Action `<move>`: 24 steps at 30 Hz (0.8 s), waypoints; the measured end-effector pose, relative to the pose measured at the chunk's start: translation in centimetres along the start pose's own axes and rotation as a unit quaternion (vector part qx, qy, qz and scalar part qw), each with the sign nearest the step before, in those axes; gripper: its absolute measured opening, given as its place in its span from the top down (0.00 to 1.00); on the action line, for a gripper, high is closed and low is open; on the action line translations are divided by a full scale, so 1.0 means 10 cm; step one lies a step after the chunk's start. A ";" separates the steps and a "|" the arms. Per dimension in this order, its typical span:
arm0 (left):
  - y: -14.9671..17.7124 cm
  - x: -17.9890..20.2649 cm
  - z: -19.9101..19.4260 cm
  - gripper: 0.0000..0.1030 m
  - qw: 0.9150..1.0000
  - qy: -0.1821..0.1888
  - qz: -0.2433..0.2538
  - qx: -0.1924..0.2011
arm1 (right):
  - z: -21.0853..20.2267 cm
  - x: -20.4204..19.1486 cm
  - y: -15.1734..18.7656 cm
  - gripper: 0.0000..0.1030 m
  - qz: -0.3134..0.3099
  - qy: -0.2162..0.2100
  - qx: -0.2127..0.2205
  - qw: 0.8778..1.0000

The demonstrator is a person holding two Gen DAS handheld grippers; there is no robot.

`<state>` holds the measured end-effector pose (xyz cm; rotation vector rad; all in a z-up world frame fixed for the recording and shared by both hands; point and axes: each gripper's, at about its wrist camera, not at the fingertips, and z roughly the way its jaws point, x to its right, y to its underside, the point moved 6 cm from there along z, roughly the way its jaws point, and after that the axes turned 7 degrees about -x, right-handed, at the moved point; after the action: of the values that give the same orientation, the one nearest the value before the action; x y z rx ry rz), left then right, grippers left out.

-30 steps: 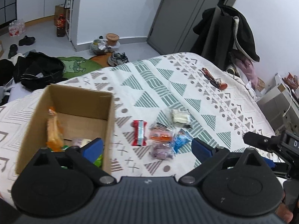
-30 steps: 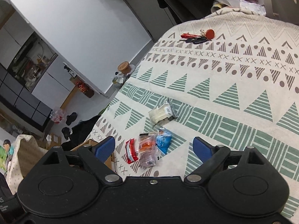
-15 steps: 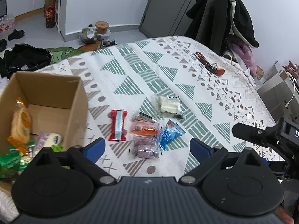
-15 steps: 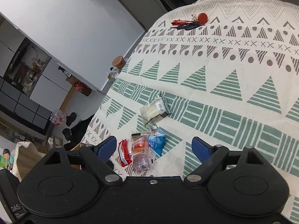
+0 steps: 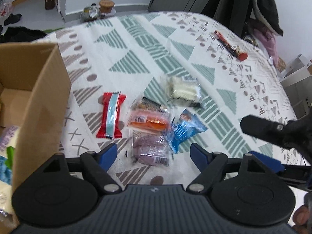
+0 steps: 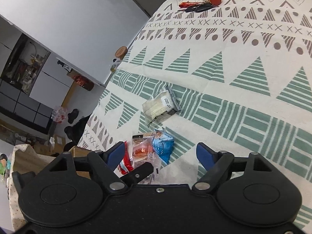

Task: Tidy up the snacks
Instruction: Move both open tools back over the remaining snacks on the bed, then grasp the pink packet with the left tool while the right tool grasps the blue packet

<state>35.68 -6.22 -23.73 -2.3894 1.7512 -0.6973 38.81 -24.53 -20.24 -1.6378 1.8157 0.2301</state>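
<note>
Several snack packets lie together on the patterned cloth: red (image 5: 111, 115), orange (image 5: 148, 120), purple (image 5: 151, 150), blue (image 5: 185, 130) and white (image 5: 182, 90). My left gripper (image 5: 153, 154) hovers low over the purple packet, which lies between its closing jaws; the pads do not touch it. An open cardboard box (image 5: 39, 97) with snacks inside stands at the left. In the right wrist view my right gripper (image 6: 159, 152) hangs over the blue packet (image 6: 163, 146) and the orange packet (image 6: 140, 150). Its jaws are closing with nothing pressed. The white packet (image 6: 159, 105) lies farther off.
A bunch of keys with a red tag (image 5: 232, 44) lies at the far side of the cloth (image 6: 234, 74). One finger of the left gripper (image 6: 140, 171) crosses under the right one. Past the edge are a floor with shoes, a dark coat and a cabinet.
Both grippers have come down closer to the snack pile and their jaws have narrowed. In the left wrist view the box has slid toward the left edge.
</note>
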 end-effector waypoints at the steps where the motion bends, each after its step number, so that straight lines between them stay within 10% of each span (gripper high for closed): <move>1: 0.00 -0.02 0.04 0.23 1.000 0.001 -0.001 -0.003 | 0.04 0.03 -0.01 0.23 0.004 0.001 -0.002 1.000; 6: -0.01 -0.04 0.25 0.31 1.000 0.006 -0.003 -0.018 | 0.26 0.05 -0.04 0.26 0.018 -0.001 -0.018 1.000; 11: -0.05 -0.11 0.27 0.59 1.000 0.001 -0.015 -0.018 | 0.46 0.00 -0.06 0.27 0.000 0.012 -0.028 1.000; 17: -0.08 -0.25 0.18 0.63 0.999 0.018 -0.038 -0.020 | 0.71 -0.07 -0.08 0.33 -0.005 0.020 -0.044 0.999; 24: -0.05 -0.40 0.00 0.63 0.999 0.013 -0.048 -0.015 | 0.72 -0.07 -0.11 0.94 0.017 0.012 -0.044 0.999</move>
<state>35.17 -2.32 -24.81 -2.5108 1.6766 -0.7213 42.40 -20.26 -24.98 -1.6774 1.8758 0.3120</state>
